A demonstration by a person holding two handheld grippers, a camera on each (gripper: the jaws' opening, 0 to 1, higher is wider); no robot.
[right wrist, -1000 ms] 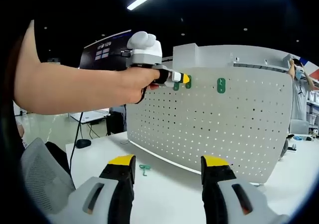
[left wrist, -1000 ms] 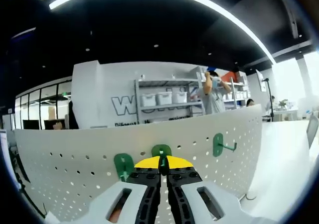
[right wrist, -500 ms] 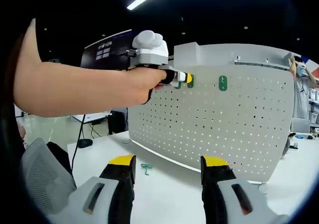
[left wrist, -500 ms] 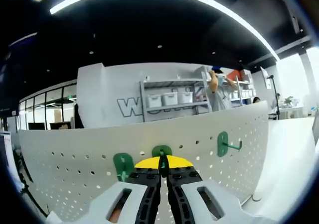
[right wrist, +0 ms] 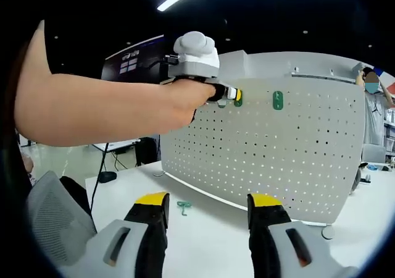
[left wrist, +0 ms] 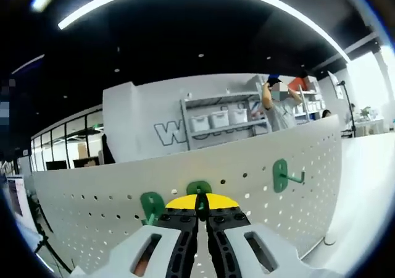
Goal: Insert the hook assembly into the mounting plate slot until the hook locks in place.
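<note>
Right gripper view: a big white pegboard (right wrist: 271, 154) stands on a white table (right wrist: 203, 228). The left gripper (right wrist: 233, 95) is up at the board's top edge, its jaws squeezed together on a green hook (left wrist: 199, 190), which touches the board. Another green hook (right wrist: 278, 100) hangs just beside it. The right gripper (right wrist: 207, 207) has its jaws wide apart, holding nothing. A small green hook (right wrist: 182, 206) lies on the table near the board.

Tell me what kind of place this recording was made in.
Probably an open-plan office or lab workspace: a white pegboard with green hooks stands on a white table, and metal shelving with storage bins lines the back wall.
</note>
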